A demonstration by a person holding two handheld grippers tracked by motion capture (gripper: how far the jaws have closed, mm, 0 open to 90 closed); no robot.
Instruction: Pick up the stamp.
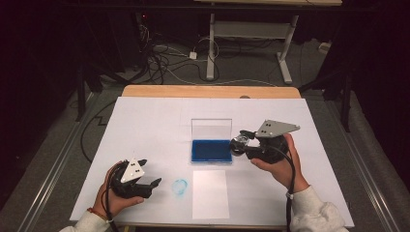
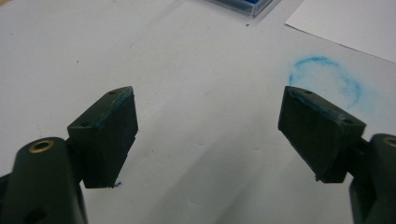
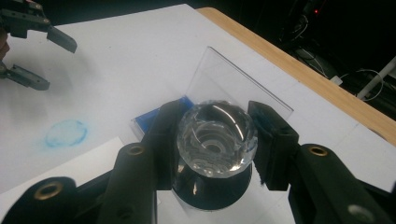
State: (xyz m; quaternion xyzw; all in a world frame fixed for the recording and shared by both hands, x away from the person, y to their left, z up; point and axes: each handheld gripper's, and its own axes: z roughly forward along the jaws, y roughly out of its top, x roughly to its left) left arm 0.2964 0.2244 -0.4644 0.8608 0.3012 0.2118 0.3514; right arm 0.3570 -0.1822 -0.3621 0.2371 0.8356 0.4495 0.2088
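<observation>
Evidently inking comes next: the right gripper (image 1: 241, 141) jaws pinch a crystal-handled stamp (image 3: 215, 135) at the blue ink pad's (image 1: 211, 150) right edge, while the left gripper (image 1: 149, 180), jaws spread, waits well apart.

A clear faceted glass stamp with a black round base (image 3: 215, 140) sits at the lower centre of the right gripper view, clamped between 2 black jaws, tilted, above the open blue ink pad case (image 1: 211, 150) mid-frame.

Glossy faceted glass stamp (image 3: 215, 135), matt paper sheet (image 1: 210, 193)
</observation>
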